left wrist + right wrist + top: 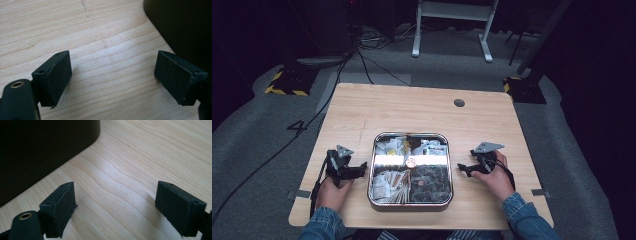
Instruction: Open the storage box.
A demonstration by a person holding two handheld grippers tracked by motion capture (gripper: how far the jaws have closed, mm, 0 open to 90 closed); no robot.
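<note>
A square metal tray [410,136] with four compartments sits on the wooden table [412,110], near its front edge. Its compartments hold paper packets, wooden sticks and dark round items. My left gripper [360,169] rests on the table just left of the tray, jaws pointing at it. In the left gripper view the left gripper [112,80] stands open over bare wood, the tray's dark wall [185,25] at upper right. My right gripper [462,170] lies just right of the tray, and in its own view the right gripper [115,210] is open, tray wall [37,150] at upper left.
A round cable hole [459,103] sits near the table's far edge. Cables [362,55] run over the grey floor behind the table, and a white frame [452,20] stands further back. Bare wood spreads beyond the tray.
</note>
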